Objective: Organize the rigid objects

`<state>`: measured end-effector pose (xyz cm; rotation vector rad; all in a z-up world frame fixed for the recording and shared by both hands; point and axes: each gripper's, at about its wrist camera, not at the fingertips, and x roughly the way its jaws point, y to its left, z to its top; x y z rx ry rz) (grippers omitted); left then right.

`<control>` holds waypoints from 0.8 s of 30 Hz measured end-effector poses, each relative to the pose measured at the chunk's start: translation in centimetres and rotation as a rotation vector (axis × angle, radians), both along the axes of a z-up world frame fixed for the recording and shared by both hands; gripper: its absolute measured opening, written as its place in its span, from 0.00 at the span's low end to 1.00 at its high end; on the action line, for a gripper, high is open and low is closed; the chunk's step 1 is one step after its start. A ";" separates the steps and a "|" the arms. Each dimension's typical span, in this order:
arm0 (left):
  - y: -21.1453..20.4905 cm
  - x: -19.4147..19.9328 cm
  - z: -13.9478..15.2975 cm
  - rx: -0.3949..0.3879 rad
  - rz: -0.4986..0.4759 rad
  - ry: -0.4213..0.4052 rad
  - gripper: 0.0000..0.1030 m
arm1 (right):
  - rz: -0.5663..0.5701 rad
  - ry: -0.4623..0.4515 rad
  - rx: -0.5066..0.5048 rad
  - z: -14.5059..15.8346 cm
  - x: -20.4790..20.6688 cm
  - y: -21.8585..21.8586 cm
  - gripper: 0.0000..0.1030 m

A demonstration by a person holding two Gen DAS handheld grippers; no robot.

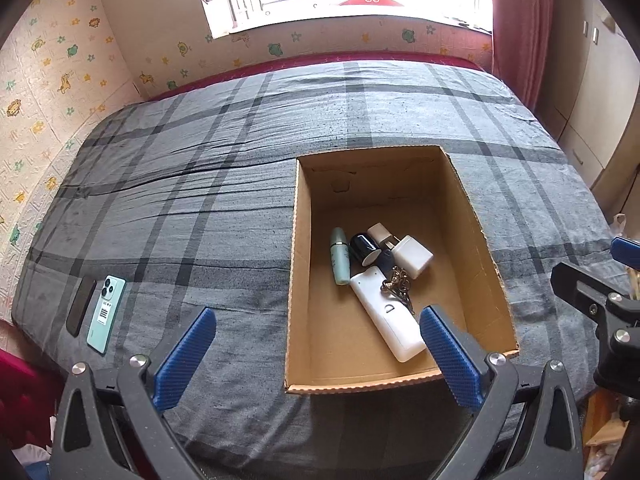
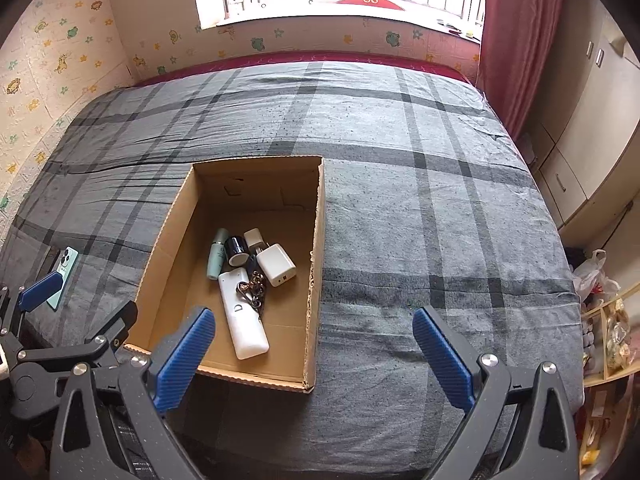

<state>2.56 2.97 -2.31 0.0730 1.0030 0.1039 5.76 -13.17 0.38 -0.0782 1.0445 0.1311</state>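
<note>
An open cardboard box (image 1: 476, 216) (image 2: 318, 240) sits on the bed. Inside lie a white remote (image 1: 394, 326) (image 2: 242, 320), keys (image 1: 396, 284) (image 2: 252, 290), a white charger (image 1: 412, 256) (image 2: 276, 264), a dark bottle (image 1: 365, 249) (image 2: 237, 251) and a pale green tube (image 1: 340, 256) (image 2: 216, 256). A mint phone (image 1: 106, 314) (image 2: 64, 276) and a black phone (image 1: 81, 306) lie on the bed at the left. My left gripper (image 1: 316, 354) is open and empty over the box's near edge. My right gripper (image 2: 314, 354) is open and empty near the box's near right corner.
The bed has a grey plaid sheet (image 1: 200, 200) (image 2: 440, 220). A window and red curtain (image 2: 516, 40) are beyond it. Cupboards (image 2: 592, 140) stand to the right, with a shelf and bags (image 2: 604, 320) by the bed's right side.
</note>
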 end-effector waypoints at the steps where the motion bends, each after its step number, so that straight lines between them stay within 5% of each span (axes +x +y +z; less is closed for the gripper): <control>1: -0.2 -0.2 0.1 -0.001 -0.008 0.001 1.00 | -0.001 0.003 0.001 0.1 -0.2 -0.1 0.98; 24: -2.8 -2.8 1.2 -0.025 -0.076 -0.013 1.00 | -0.013 -0.005 0.019 0.6 -2.8 -1.4 0.98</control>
